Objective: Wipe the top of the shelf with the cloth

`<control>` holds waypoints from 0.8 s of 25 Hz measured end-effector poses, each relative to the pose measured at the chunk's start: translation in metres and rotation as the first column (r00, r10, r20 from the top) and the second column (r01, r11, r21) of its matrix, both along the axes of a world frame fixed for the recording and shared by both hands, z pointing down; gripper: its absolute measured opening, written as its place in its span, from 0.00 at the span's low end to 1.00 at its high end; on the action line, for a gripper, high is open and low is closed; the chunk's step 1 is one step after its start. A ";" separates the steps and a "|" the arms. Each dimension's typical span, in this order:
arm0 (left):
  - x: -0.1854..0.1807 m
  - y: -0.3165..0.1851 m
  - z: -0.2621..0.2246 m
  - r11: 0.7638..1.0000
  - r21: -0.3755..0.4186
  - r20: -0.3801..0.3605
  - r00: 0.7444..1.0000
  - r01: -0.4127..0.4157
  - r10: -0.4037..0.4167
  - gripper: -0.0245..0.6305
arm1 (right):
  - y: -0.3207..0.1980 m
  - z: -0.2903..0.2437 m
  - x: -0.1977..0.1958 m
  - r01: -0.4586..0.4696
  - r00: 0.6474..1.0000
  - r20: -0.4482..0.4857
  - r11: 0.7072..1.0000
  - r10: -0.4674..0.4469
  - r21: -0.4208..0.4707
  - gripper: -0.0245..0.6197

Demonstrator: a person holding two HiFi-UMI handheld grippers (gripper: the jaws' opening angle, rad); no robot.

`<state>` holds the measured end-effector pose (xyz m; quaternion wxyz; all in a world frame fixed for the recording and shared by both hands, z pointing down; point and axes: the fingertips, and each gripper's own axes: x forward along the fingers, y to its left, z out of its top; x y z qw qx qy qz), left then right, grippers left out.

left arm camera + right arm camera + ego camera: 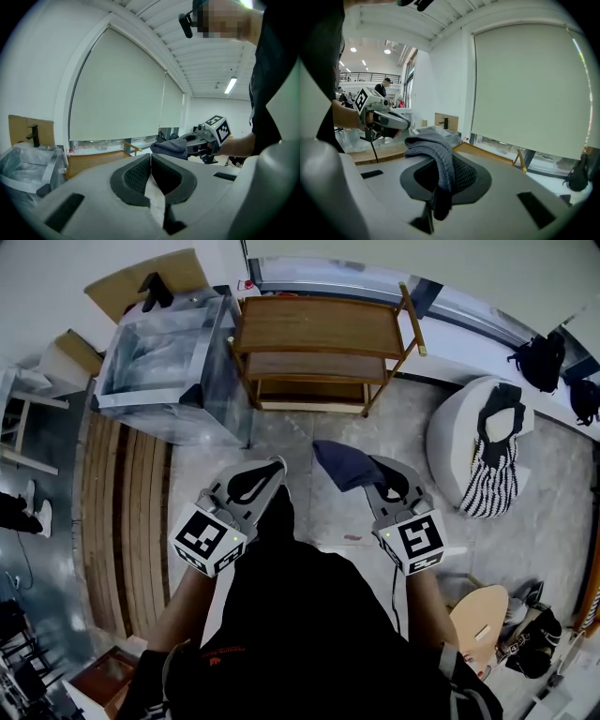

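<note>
With the right gripper [378, 476] clamped on the cloth [339, 465], held in the air short of the shelf [319, 326], and the left gripper [265, 474] closed and empty, all the wiping seems left to do.

Looks coarse, ribbed and matt in the knitted dark blue-grey cloth [432, 143], against smooth matt grey plastic of the right gripper [443, 158]. Shows the same plastic on the left gripper [151, 159], with black dimpled rubbery pads [136, 176]. At twelve o'clock, satin-finished brown wooden three-tier shelf [319, 326]; at ten o'clock, crinkled glossy clear plastic sheet [159, 348].
</note>
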<state>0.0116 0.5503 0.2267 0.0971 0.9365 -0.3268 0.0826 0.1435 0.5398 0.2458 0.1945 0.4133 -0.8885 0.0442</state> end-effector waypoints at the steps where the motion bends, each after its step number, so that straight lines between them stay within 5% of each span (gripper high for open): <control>1: -0.003 -0.012 0.004 1.000 -0.008 -0.002 1.000 -0.002 0.002 0.07 | -0.010 0.003 -0.002 -0.004 1.000 -0.001 1.000 0.004 -0.008 0.10; 20: -0.095 -0.264 0.019 0.998 -0.063 0.015 1.000 -0.015 0.016 0.07 | -0.253 0.021 -0.084 -0.038 0.999 0.015 0.993 0.040 -0.113 0.10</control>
